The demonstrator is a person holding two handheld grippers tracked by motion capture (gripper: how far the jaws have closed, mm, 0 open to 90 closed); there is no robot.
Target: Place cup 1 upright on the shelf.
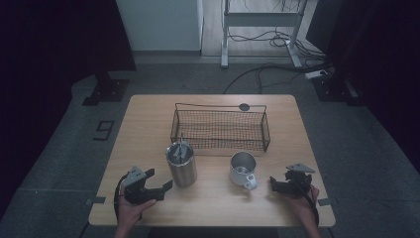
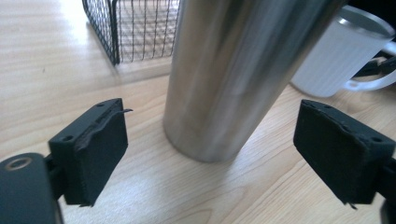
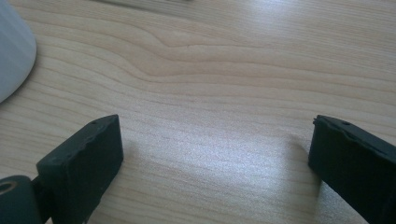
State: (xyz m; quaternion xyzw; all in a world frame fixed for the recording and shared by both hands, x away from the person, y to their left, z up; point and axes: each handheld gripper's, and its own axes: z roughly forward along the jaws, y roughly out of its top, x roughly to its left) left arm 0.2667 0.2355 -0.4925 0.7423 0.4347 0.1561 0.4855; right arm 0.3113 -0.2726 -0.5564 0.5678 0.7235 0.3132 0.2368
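Note:
A tall steel tumbler (image 1: pixel 181 166) stands on the wooden table (image 1: pixel 148 124), and a thin metal piece sticks up out of it. My left gripper (image 1: pixel 159 179) lies low at its left, open, jaws aimed at it. In the left gripper view the tumbler (image 2: pixel 233 79) rises just beyond the two black pads (image 2: pixel 100 140), which do not touch it. A white mug (image 1: pixel 243 169) sits to the tumbler's right, handle toward the front. My right gripper (image 1: pixel 275 184) rests right of the mug, open over bare wood (image 3: pixel 215 140), with the mug's white side (image 3: pixel 11 56) at the left edge.
A black wire basket (image 1: pixel 220 130) stands behind the tumbler and mug, its corner (image 2: pixel 135 28) seen past the tumbler. Bare wood stretches along the table's left side and front edge. Cables and a stand's metal legs lie on the floor beyond the table.

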